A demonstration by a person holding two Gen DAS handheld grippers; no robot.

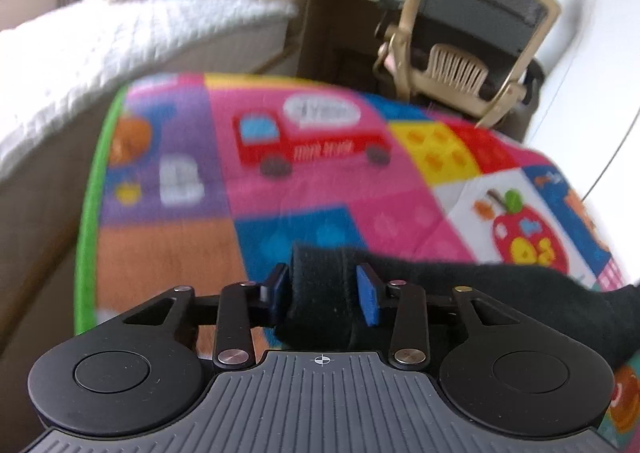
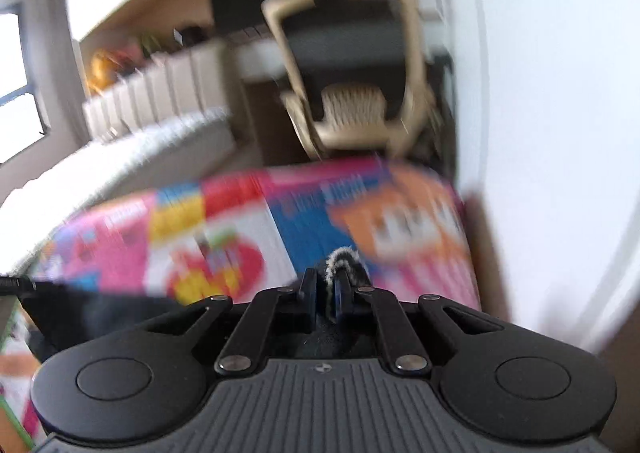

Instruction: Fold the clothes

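A black garment (image 1: 500, 293) hangs stretched above a bright play mat (image 1: 312, 181). My left gripper (image 1: 324, 293) is shut on a thick bunched edge of it, the blue pads (image 1: 370, 299) pressing both sides. From there the cloth runs off to the right. In the right wrist view my right gripper (image 2: 326, 291) is shut on another part of the black garment (image 2: 108, 313), pinching a thin edge with a black-and-white trim (image 2: 338, 259). The rest of the cloth trails down and left. This view is blurred by motion.
A white quilted bed (image 1: 120, 53) borders the mat on the left. A beige office chair (image 1: 472, 33), also seen as the chair (image 2: 356, 93), stands past the mat's far edge by a desk. A white wall (image 2: 560, 93) lies to the right.
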